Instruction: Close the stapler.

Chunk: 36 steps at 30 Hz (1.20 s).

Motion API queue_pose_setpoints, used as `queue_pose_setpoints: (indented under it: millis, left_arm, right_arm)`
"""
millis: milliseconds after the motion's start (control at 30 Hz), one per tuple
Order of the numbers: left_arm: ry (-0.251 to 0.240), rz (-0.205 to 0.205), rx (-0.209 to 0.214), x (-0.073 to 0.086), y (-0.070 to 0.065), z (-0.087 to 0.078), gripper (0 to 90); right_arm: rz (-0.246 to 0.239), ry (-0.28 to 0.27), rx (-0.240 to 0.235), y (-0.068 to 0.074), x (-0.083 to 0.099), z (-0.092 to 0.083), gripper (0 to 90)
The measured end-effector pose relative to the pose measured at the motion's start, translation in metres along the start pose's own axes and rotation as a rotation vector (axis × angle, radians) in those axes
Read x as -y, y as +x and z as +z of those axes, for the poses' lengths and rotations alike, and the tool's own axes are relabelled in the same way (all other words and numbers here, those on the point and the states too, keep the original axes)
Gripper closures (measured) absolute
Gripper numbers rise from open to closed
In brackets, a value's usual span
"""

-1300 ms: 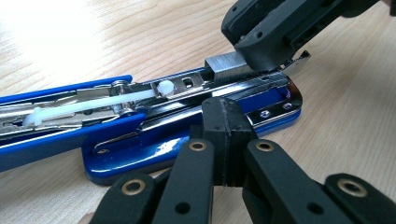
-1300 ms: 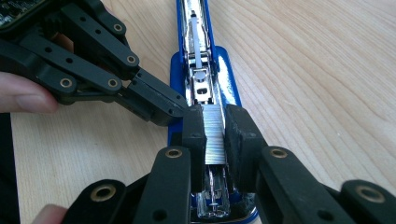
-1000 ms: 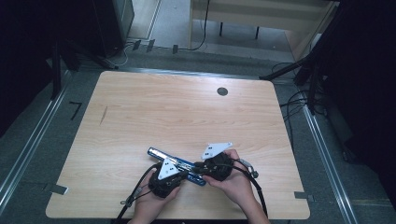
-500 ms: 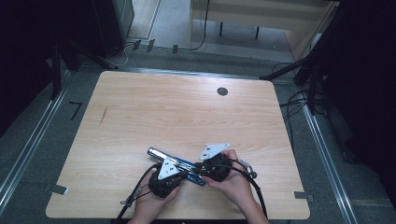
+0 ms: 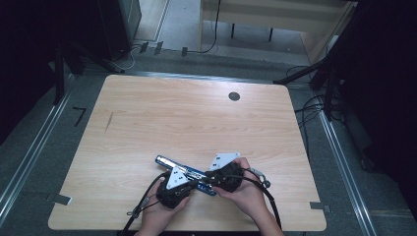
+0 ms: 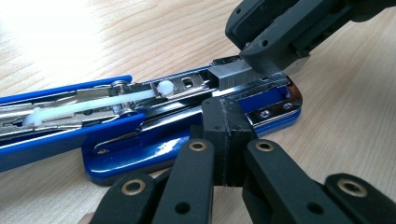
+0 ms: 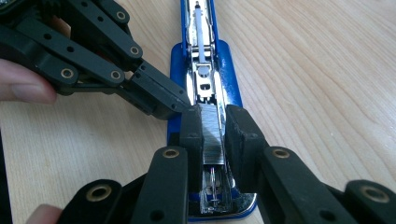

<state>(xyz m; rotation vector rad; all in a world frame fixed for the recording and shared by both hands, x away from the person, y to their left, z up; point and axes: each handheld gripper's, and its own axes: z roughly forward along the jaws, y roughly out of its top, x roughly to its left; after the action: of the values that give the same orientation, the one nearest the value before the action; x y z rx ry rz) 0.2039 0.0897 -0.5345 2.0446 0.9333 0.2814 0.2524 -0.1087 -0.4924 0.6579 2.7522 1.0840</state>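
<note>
The high view looks forward and down over the whole table (image 5: pixel 147 113) from afar, while the left and right gripper views sit low and close, facing each other across the open blue stapler (image 6: pixel 154 126) they share.

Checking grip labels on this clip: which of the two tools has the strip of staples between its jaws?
The right tool: its jaws flank the staples in the open blue stapler. The left tool is shut, empty, against the stapler's side.
</note>
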Motion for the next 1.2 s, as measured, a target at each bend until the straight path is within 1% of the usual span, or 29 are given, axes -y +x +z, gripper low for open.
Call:
queue_pose_setpoints:
  millis: [33, 67, 100, 167, 233, 300, 367, 467, 500, 567, 633, 700, 767, 800, 833, 900, 933, 1000, 1033, 1067, 1100, 1133, 1200]
  left_arm:
    - [0.000, -0.001, 0.000, 0.000, 0.000, 0.000, 90.0]
    - [0.000, -0.001, 0.001, 0.000, 0.000, 0.000, 90.0]
    - [0.000, -0.001, 0.001, 0.000, 0.000, 0.000, 90.0]
    - [-0.001, 0.000, 0.000, 0.000, 0.000, 0.000, 90.0]
    - [0.000, 0.000, 0.001, 0.000, 0.000, 0.000, 90.0]
    - [0.000, 0.000, 0.001, 0.000, 0.000, 0.000, 90.0]
    - [0.000, -0.001, 0.001, 0.000, 0.000, 0.000, 90.0]
    - [0.000, 0.000, 0.001, 0.000, 0.000, 0.000, 90.0]
    - [0.000, -0.001, 0.001, 0.000, 0.000, 0.000, 90.0]
    - [0.001, -0.001, 0.002, 0.000, 0.000, 0.000, 90.0]
    - [0.000, -0.003, 0.000, 0.000, 0.000, 0.000, 90.0]
    - [-0.001, -0.004, 0.001, 0.000, 0.000, 0.000, 90.0]
    - [0.000, -0.003, 0.003, 0.000, 0.000, 0.000, 90.0]
    - [0.000, -0.003, 0.002, 0.000, 0.000, 0.000, 90.0]
    - [0.000, -0.006, 0.004, 0.000, 0.000, 0.000, 90.0]
    - [0.000, -0.006, 0.003, 0.000, 0.000, 0.000, 90.0]
    - [0.000, -0.004, 0.003, 0.000, 0.000, 0.000, 90.0]
    - [0.000, -0.005, 0.003, 0.000, 0.000, 0.000, 90.0]
    - [0.000, -0.005, 0.003, 0.000, 0.000, 0.000, 90.0]
    - [0.000, -0.005, 0.003, 0.000, 0.000, 0.000, 90.0]
    - [0.000, -0.004, 0.001, 0.000, 0.000, 0.000, 90.0]
    - [-0.001, -0.005, 0.002, 0.000, 0.000, 0.000, 90.0]
    - [-0.001, -0.004, 0.001, 0.000, 0.000, 0.000, 90.0]
  right_arm:
    - [0.000, -0.004, 0.000, 0.000, 0.000, -0.001, 77.9]
    - [0.001, -0.020, -0.004, -0.001, 0.000, -0.001, 78.1]
    - [0.020, -0.028, -0.009, 0.000, 0.000, -0.002, 79.0]
    - [0.028, -0.070, -0.020, -0.002, 0.000, -0.004, 84.6]
    - [0.045, -0.079, -0.024, -0.003, 0.001, -0.004, 87.1]
    - [0.049, -0.075, -0.027, -0.004, 0.002, -0.003, 85.5]
    - [0.051, -0.068, -0.030, -0.004, 0.003, -0.002, 78.3]
    - [0.026, -0.053, -0.035, -0.002, 0.003, 0.000, 70.6]
    - [0.007, -0.048, -0.031, 0.000, 0.004, 0.000, 68.4]
    - [-0.035, -0.033, -0.001, 0.004, 0.006, 0.002, 65.2]
    - [-0.052, -0.022, 0.003, 0.006, 0.009, 0.005, 63.5]
    - [-0.073, -0.011, 0.025, 0.009, 0.011, 0.009, 63.7]
    - [-0.098, -0.017, 0.051, 0.012, 0.011, 0.010, 67.1]
    - [-0.101, -0.017, 0.061, 0.013, 0.011, 0.010, 69.5]
    - [-0.114, -0.023, 0.075, 0.013, 0.010, 0.009, 71.3]
    - [-0.116, -0.045, 0.082, 0.013, 0.010, 0.007, 76.0]
    - [-0.117, -0.053, 0.083, 0.014, 0.010, 0.005, 77.3]
    - [-0.124, -0.066, 0.071, 0.014, 0.010, 0.003, 81.4]
    - [-0.137, -0.066, 0.068, 0.014, 0.010, 0.003, 81.3]
    - [-0.145, -0.066, 0.063, 0.015, 0.010, 0.004, 80.2]
    - [-0.143, -0.068, 0.044, 0.015, 0.010, 0.004, 77.8]
    - [-0.140, -0.065, 0.035, 0.015, 0.010, 0.005, 76.3]
    - [-0.148, -0.059, 0.041, 0.016, 0.009, 0.005, 74.3]
